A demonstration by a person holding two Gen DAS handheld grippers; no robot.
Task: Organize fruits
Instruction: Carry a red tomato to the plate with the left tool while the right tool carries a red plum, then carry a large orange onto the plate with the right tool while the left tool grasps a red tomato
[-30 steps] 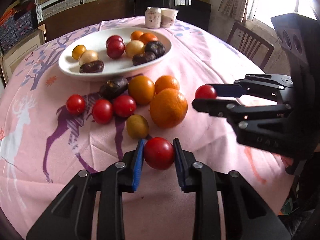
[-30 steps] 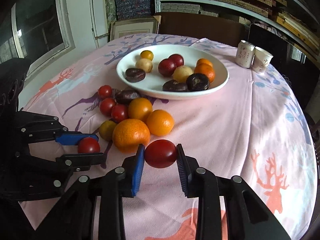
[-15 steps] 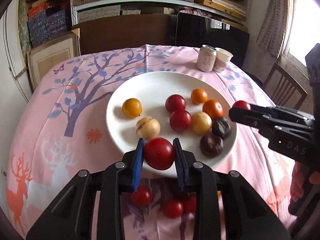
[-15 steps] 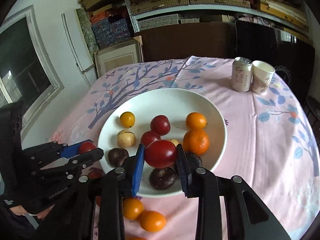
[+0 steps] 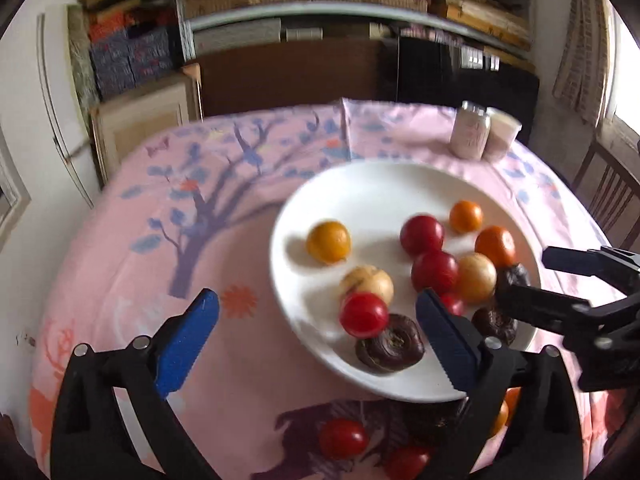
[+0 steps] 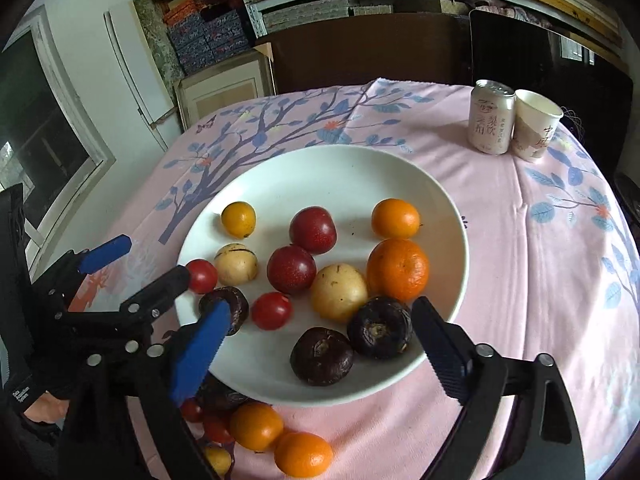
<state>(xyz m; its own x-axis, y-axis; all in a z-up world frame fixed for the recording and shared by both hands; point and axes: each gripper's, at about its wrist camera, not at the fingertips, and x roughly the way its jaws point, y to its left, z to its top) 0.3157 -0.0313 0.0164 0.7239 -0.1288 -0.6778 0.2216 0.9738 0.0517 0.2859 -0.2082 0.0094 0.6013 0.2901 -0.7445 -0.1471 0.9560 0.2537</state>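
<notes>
Both tools stand over the white plate on the bench, which carries a pink tree-print cloth.

Left tool: jaws spread wide, holding nothing. A red cherry tomato sits between its blue pads, touching neither. The left wrist view is blurred, so I cannot tell whether it rests on the plate or is in free fall. It lies at the plate's near-left edge, beside a pale yellow fruit and a dark wrinkled fruit.

Right tool: jaws also wide apart, empty. A second cherry tomato lies on the plate ahead of it, among two dark red plums, two tangerines and two more dark fruits.

Step in hand, as judged: release into the plate, close to complete for this pair.

Outstanding stock on the cloth near the plate's front rim: tomatoes and tangerines, plus a small yellow fruit.

Recommendations:
- Keep both tools apart and lift straight up; a sideways exit risks knocking round fruit over the shallow rim.
- Confirm each tomato has settled before leaving.
- Place later fruit on the bare far half of the plate, not the crowded near edge.
- Grip tomatoes lightly; they likely bruise and roll easily.

A drink can and a paper cup stand well clear at the far side.
</notes>
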